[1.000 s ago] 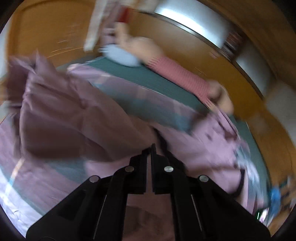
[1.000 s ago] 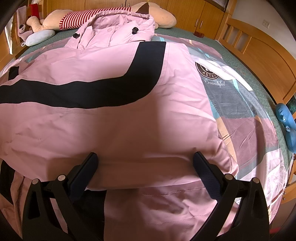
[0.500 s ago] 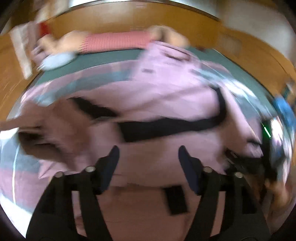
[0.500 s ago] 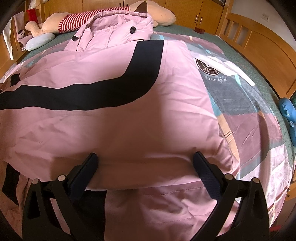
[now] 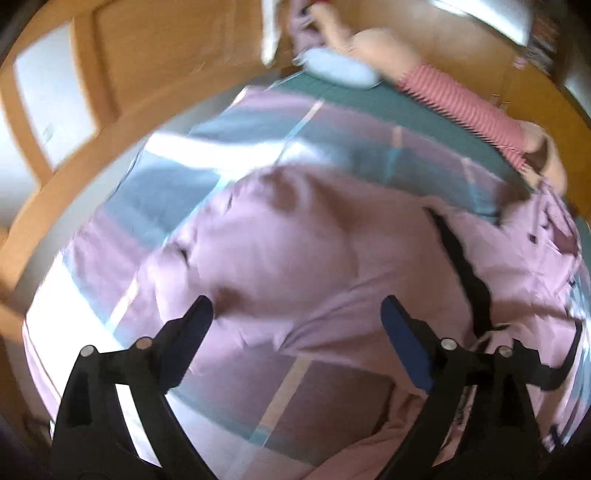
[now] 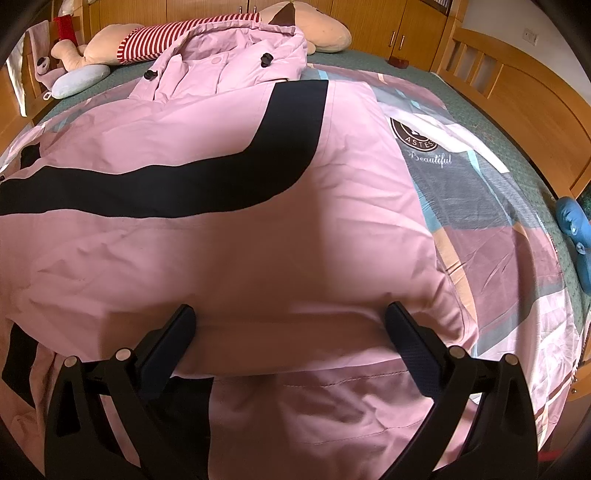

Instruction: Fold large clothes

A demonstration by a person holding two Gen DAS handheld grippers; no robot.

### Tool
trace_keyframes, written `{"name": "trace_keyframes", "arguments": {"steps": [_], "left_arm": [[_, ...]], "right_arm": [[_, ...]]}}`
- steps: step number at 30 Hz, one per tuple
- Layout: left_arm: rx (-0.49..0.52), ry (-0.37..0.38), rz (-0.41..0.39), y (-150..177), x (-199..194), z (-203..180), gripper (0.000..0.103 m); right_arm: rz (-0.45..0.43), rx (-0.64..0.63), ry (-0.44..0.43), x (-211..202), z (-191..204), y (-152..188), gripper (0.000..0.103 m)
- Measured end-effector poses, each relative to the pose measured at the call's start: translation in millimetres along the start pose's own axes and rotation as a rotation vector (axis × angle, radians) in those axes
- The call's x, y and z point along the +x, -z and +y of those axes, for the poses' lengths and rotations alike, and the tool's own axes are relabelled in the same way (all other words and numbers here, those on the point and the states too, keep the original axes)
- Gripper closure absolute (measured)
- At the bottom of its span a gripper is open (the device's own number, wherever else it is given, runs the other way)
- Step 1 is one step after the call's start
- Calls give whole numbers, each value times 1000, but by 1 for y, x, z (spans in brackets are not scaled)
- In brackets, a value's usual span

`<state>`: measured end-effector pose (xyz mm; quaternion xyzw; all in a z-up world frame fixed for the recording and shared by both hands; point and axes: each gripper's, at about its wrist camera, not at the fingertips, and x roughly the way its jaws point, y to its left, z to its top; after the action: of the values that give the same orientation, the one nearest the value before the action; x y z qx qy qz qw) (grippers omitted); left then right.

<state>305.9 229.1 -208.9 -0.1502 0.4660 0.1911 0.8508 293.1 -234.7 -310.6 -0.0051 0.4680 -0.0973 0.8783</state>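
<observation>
Left gripper (image 5: 295, 317) open, nothing held, over pink jacket (image 6: 221, 206). Jacket flat on bed (image 6: 498, 236), long axis running away from the right camera, hood (image 6: 236, 55) at far end beside plush toy (image 6: 207, 33). Right gripper (image 6: 290, 319) open, straddling jacket's folded edge. Patchwork bedspread; wooden bed frame (image 6: 524, 92).

Pink jacket (image 6: 229, 258) with black band; plush toy (image 6: 207, 33) striped red-white.

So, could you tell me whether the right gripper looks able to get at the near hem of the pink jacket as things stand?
Probably yes. The right gripper is open, its fingers straddling the folded edge of the pink jacket, with nothing between them and the fabric.
</observation>
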Motion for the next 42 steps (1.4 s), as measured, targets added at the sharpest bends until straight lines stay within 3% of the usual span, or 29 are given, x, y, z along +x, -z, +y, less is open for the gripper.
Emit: {"name": "trace_keyframes", "arguments": {"steps": [3,5,9,12,16,20,21,22,23,24,25,29,32,38,42], "left_arm": [[-62,35,148,13,24,7,9],[-78,69,205,20,33,9,8],[-113,-61,169,13,40,22,8],[-234,-77,140,-1,45,55,7],[-400,10,136,-19,59,93,5],[-562,174,169,-22,86,126,5],[-616,257,204,-19,95,132,7],[-644,332,222,-17,99,134,36],[-654,408,232,-17,104,135,87],[-640,506,243,-18,106,130,95],[-611,523,235,-21,102,124,98],[-345,410,93,-33,56,67,99],[-186,400,14,-29,26,22,100],[290,455,-102,32,-30,-91,99],[530,531,-58,89,-42,-159,99]], "right_arm": [[0,0,1,0,0,0,1],[0,0,0,0,0,0,1],[-2,0,-1,0,0,0,1],[-3,2,-5,-1,-1,1,1],[-4,1,-4,-1,-1,1,1],[-5,-1,1,0,0,1,1],[-5,-1,3,0,1,1,1],[-5,-2,5,0,1,1,1],[-5,-2,6,1,1,1,1],[-6,-2,7,1,1,1,1],[-6,-2,8,1,2,1,1],[-7,-3,8,1,2,1,1],[-6,-1,7,1,2,1,1],[-3,7,0,1,0,1,1],[-3,10,-3,1,0,1,1]]}}
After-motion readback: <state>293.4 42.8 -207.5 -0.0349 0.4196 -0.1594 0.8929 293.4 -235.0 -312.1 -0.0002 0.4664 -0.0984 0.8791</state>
